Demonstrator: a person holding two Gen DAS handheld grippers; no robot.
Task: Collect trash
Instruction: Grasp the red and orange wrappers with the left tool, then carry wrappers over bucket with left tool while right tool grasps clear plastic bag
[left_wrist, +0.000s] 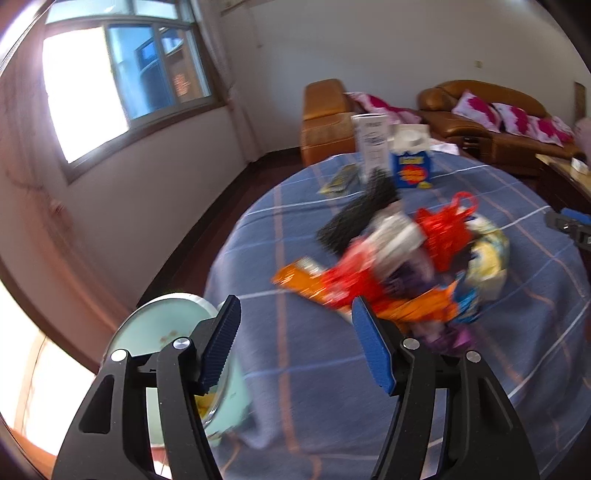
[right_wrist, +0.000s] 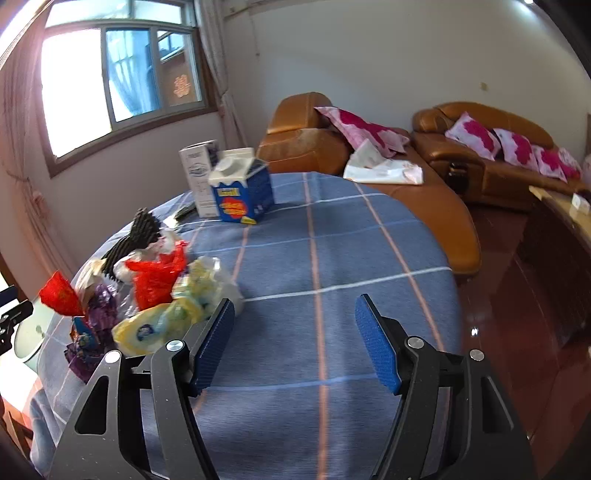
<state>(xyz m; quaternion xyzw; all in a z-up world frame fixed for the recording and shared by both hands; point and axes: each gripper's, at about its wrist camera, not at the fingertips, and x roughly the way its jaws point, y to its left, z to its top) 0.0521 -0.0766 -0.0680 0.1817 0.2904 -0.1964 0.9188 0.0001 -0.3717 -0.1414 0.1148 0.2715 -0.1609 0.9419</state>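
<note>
- On the blue plaid tablecloth (right_wrist: 332, 258), a heap of crumpled colourful plastic wrappers (left_wrist: 399, 266) sits near its edge.
- Left gripper (left_wrist: 295, 343) and right gripper (right_wrist: 295, 343) hover over that cloth, jaws wide apart, holding nothing.

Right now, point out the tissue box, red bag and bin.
tissue box (right_wrist: 242, 192), right wrist view, blue front face
red bag (right_wrist: 155, 277), right wrist view, crumpled middle
bin (left_wrist: 162, 325), left wrist view, pale green lid

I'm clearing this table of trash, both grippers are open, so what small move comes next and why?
Probably ease the left gripper forward onto the orange wrapper. Its jaws are open and empty, the wrapper lies just ahead at the pile's near edge, and the bin is beside that gripper.
</note>
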